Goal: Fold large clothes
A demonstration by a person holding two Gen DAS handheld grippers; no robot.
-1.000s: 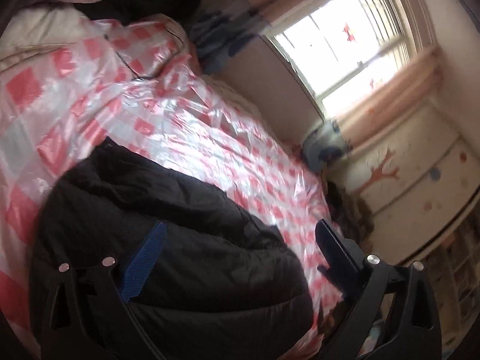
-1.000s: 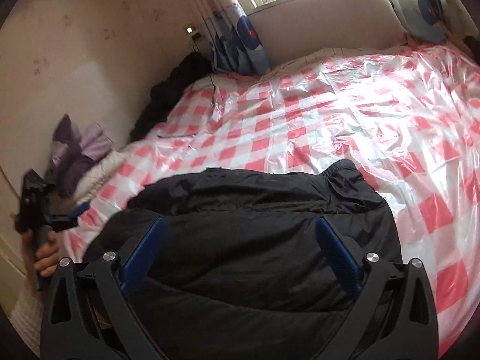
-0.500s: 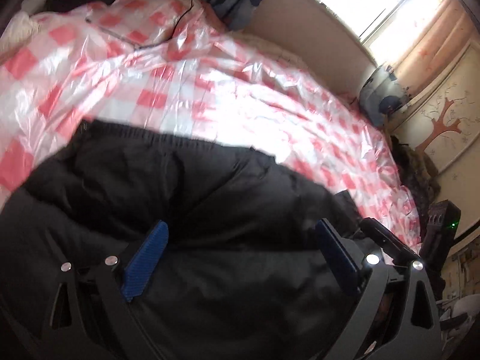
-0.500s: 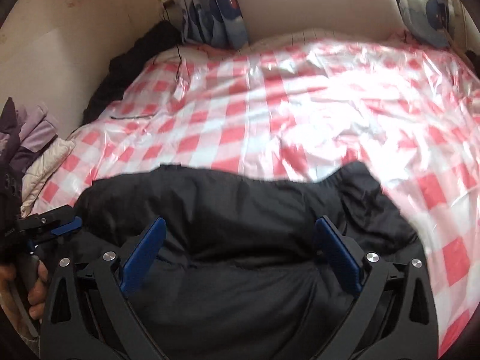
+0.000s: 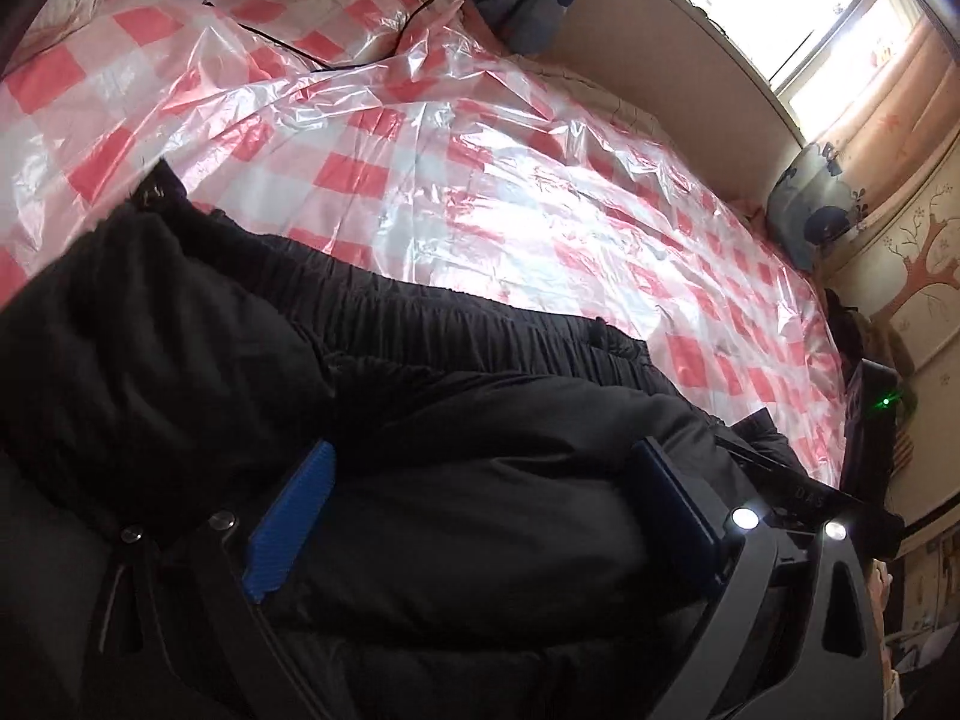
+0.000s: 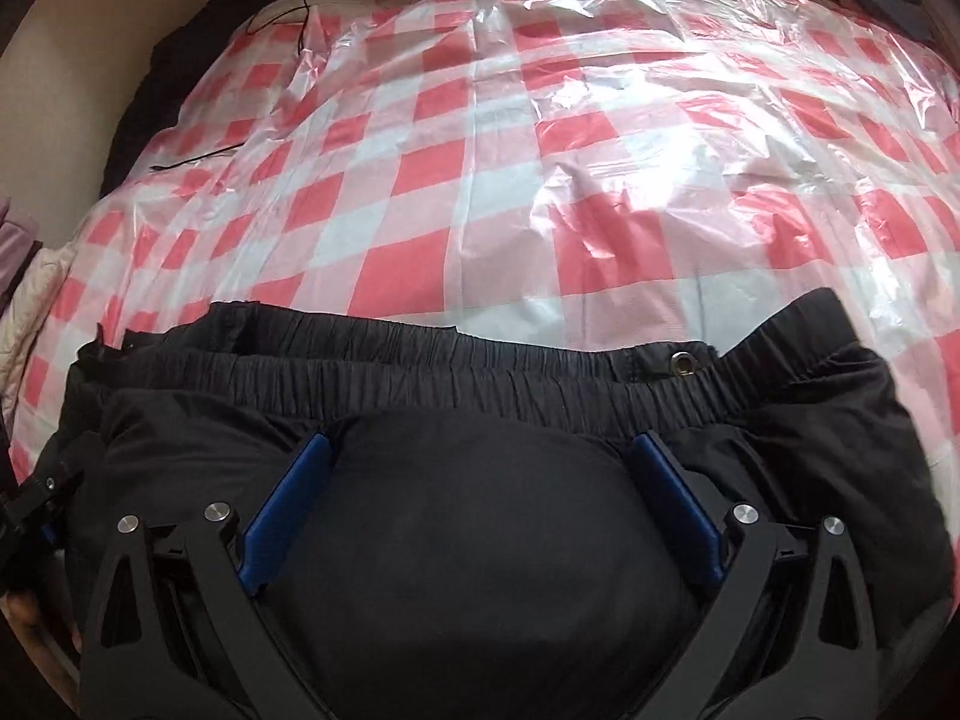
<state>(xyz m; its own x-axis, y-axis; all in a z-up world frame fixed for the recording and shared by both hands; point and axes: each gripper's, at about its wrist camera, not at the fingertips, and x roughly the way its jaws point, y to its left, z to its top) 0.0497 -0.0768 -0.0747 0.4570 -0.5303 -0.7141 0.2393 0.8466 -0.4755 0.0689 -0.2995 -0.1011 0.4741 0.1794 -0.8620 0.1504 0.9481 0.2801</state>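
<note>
A black padded garment [image 6: 480, 540] with a gathered elastic hem [image 6: 420, 372] and a metal eyelet [image 6: 681, 362] lies folded at the near edge of the bed. My right gripper [image 6: 480, 441] is open and low over it, and puffy fabric bulges up between the blue fingers [image 6: 282, 516]. The left gripper [image 5: 480, 450] is also open, its blue pads [image 5: 294, 516] resting on the same garment [image 5: 180, 372] near its left end. The left gripper's body [image 6: 36, 504] and a hand [image 6: 24, 618] show at the right wrist view's left edge.
A red-and-white checked plastic sheet [image 6: 540, 150] covers the bed beyond the garment. A thin black cable [image 5: 336, 54] lies across its far left. Dark clothes [image 6: 180, 60] are heaped by the wall. A blue cushion [image 5: 810, 204] sits below the window [image 5: 810, 12].
Both grippers have dropped down and forward onto the black garment, which now fills the lower half of each view. The elastic hem has come into close view.
</note>
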